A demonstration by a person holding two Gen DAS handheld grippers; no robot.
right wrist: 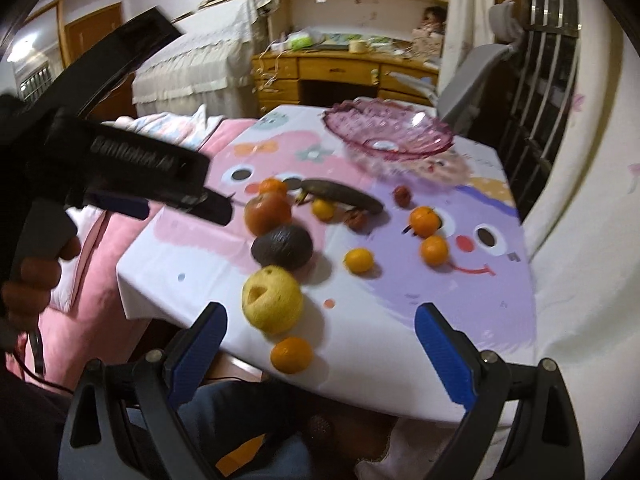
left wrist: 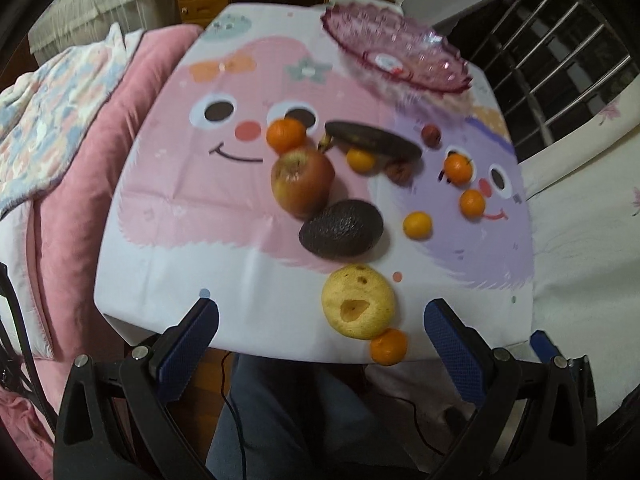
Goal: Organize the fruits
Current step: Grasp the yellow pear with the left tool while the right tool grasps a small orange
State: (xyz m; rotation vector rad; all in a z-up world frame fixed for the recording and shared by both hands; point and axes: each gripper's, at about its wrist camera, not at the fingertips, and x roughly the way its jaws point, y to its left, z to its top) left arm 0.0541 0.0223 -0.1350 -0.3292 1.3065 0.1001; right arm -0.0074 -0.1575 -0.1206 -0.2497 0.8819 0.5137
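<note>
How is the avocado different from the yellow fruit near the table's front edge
The avocado is dark brown-black with pebbly skin; the yellow fruit is pale yellow with brown blemishes. The avocado looks egg-shaped and lies on its side, while the yellow fruit is rounder. The yellow fruit sits nearer the front edge, touching a small orange. Both rest loose on the tablecloth, outside the pink bowl.

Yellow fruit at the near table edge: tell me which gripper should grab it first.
Probably the left. The yellow fruit lies between the open left gripper's fingers, slightly right of centre. The right gripper, also open, has it near its left finger.
</note>
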